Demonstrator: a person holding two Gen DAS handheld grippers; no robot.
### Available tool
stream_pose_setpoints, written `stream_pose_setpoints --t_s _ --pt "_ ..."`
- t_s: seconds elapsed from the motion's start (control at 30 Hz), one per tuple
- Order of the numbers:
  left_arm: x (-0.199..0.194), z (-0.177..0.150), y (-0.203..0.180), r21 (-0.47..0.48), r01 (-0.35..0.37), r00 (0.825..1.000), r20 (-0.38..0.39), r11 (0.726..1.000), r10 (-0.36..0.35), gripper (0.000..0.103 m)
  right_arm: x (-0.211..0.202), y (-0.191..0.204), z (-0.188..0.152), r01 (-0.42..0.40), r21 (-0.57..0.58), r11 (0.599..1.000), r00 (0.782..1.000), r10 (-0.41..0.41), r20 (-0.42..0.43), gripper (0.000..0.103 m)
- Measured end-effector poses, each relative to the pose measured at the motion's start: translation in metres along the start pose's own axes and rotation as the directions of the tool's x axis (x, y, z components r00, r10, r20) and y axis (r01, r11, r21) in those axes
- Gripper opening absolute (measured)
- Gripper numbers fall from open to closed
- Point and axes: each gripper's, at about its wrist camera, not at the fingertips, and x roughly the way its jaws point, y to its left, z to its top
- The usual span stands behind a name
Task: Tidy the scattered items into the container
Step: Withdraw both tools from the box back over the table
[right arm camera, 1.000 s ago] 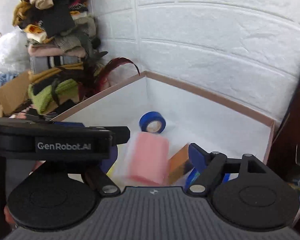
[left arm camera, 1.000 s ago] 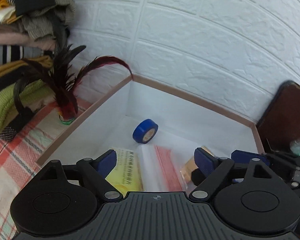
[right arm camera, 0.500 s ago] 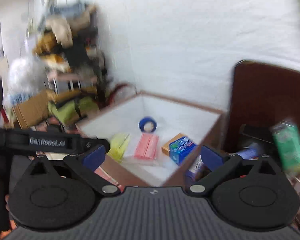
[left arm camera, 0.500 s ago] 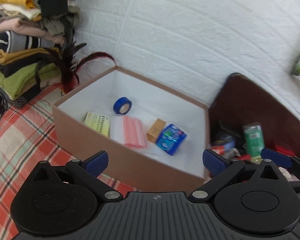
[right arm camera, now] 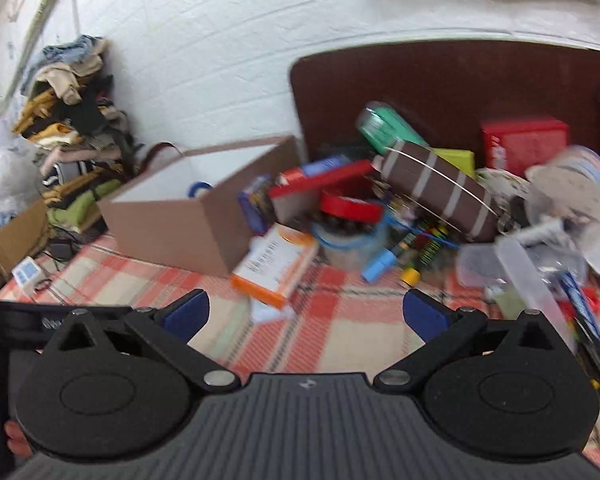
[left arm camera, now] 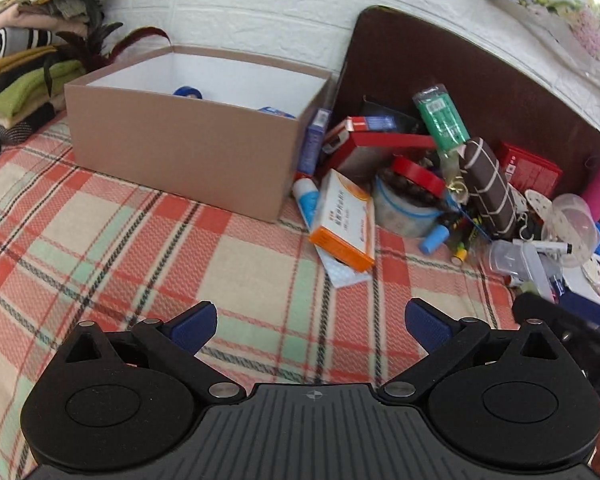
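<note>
Showing: two hand-held grippers raised above a plaid blanket, both facing a cardboard box and a heap of clutter.
Left gripper [left arm camera: 310, 324]: jaws spread wide, nothing between them, hovering over bare blanket on the near side.
Right gripper [right arm camera: 306, 314]: jaws spread wide and empty, also above the near blanket; its view is blurred.
Box [left arm camera: 180, 148]: brown outside, white inside, open at the top, standing on the far left of the blanket against a white brick wall [left arm camera: 260, 4].
Inside the box: only the top of a blue tape roll [left arm camera: 187, 91] and the edge of a blue packet [left arm camera: 276, 111] show over the rim.
Blanket [left arm camera: 140, 248]: red, cream and green plaid, covering the surface.
Clutter: piled just right of the box, in front of a dark brown board [left arm camera: 480, 80].
Orange and white carton [left arm camera: 344, 220]: lying tilted at the near left edge of the heap, close to the box corner.
Red tape roll [left arm camera: 418, 170]: resting on a clear round tub, right of the carton.
Brown striped roll [left arm camera: 490, 188]: leaning across the middle of the heap.
Green bottle [left arm camera: 442, 114]: tilted, behind the striped roll.
Red box [left arm camera: 530, 166]: far right, against the board.
Folded clothes [left arm camera: 24, 64]: stacked left of the box.
</note>
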Motion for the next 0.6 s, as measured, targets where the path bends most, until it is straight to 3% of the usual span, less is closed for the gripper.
stream_pose_setpoints --t_s 0.13,0.3,0.6 --pt "-0.006 -0.003 -0.022 0.044 0.014 1.000 0.006 0.999 -0.015 0.103 -0.013 -0.011 -0.013 0.028 0.028 0.999 1.000 -0.028 -0.007 0.102" --pt "-0.008 -0.004 -0.046 0.117 -0.022 0.999 0.029 0.993 0.019 0.103 -0.022 -0.017 -0.019 0.047 0.032 0.998 0.999 -0.047 0.000 0.102" --pt "0.023 -0.009 -0.051 0.133 -0.042 0.998 -0.031 0.990 0.046 0.103 -0.007 -0.027 -0.022 0.082 0.055 0.995 0.996 -0.079 -0.053 0.103"
